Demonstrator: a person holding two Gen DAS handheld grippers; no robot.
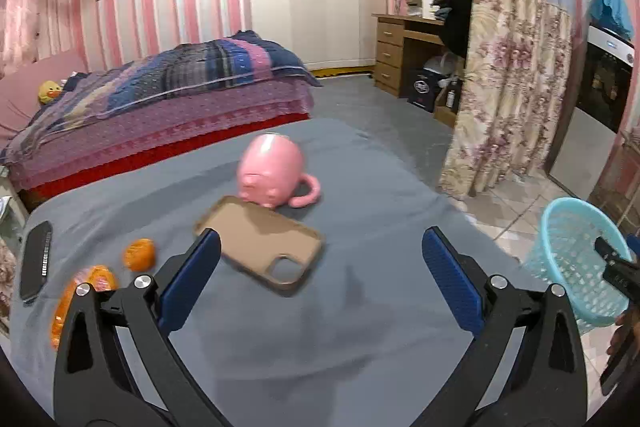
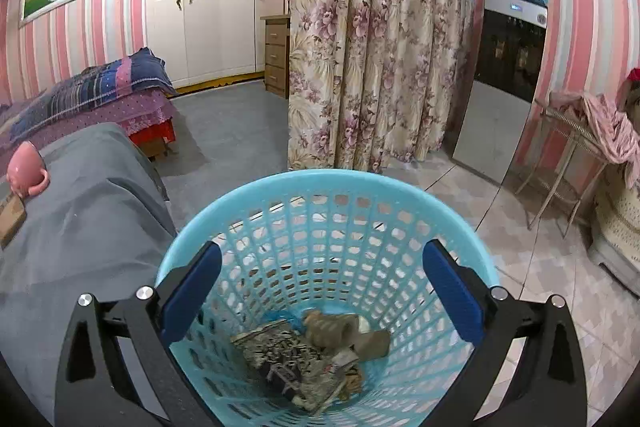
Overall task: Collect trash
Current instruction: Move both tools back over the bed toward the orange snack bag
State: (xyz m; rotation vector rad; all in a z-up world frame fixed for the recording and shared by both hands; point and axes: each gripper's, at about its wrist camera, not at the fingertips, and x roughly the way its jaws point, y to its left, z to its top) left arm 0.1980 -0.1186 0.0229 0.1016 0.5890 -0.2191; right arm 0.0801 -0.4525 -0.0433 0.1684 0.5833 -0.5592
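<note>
A: What does the right wrist view show that the left cannot?

B: Crumpled paper trash [image 2: 304, 355] at the bottom of the blue lattice basket [image 2: 328, 187], right tongs [image 2: 322, 291] spread wide above, gripping nothing

A: And the left?

B: Left tongs [image 1: 320, 275] apart over the grey-clothed worktop [image 1: 360, 327]: tan phone case [image 1: 260, 247], glossy pink mug [image 1: 272, 171] on its side, orange peels [image 1: 139, 254] near left, basket far right on tiled floor
</note>
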